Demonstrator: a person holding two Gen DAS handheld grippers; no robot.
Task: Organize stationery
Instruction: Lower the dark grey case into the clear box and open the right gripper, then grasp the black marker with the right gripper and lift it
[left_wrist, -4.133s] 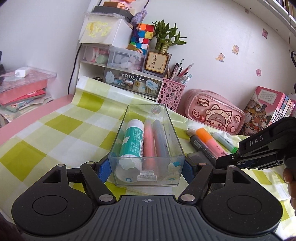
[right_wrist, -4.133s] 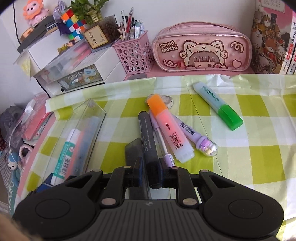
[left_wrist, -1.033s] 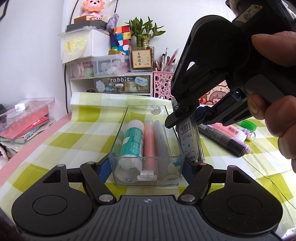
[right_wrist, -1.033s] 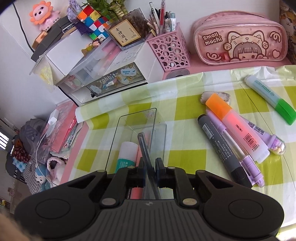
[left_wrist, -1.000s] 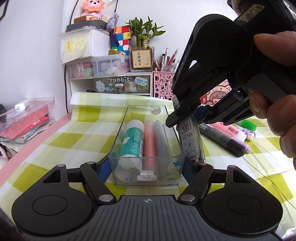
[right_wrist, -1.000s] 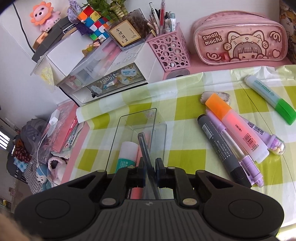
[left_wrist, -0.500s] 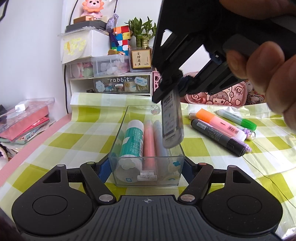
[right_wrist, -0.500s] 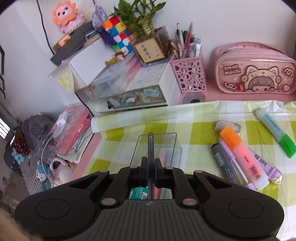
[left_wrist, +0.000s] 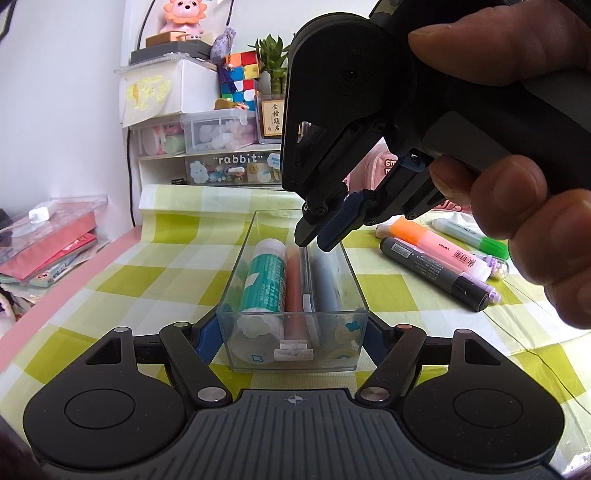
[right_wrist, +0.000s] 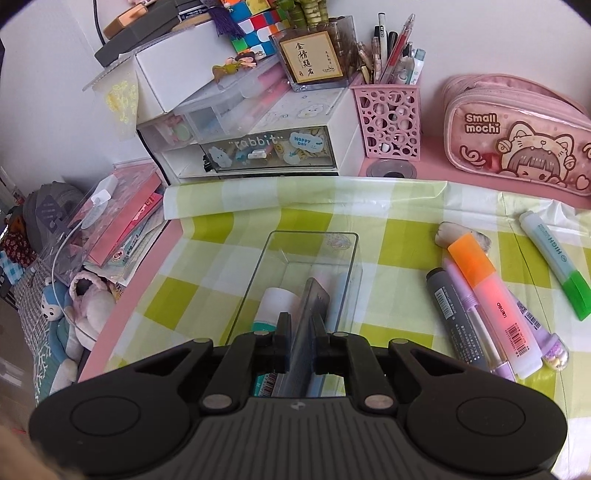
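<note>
A green-and-white checked tablecloth covers the desk, with a white drawer unit labelled "rabbit" at its far edge, a pink perforated pen holder just right of that, and a pink "Small mochi" pencil case further right. A stack of books under a clear lid sits at the far left.

Near the middle of the cloth stands a clear plastic organizer box, long axis running near to far. The left gripper is clamped narrow on its near end, 1 blue pad against each side wall. Inside lie a teal-and-white glue stick at the left, a pinkish-red pen beside it and a grey marker at the right.

The right gripper, in a person's hand, hangs over the far half of the box, pointing down into it. Its jaws are pinched on a thin flat clear case, which slants down between the red pen and the grey marker.

On the cloth to the right of the box lie 5 loose items: a dark grey marker, a lilac pen and an orange-capped pink highlighter touching side by side, a purple pen under the highlighter, and, apart at the far right, a green-capped highlighter. A small whitish eraser sits at the orange cap.
</note>
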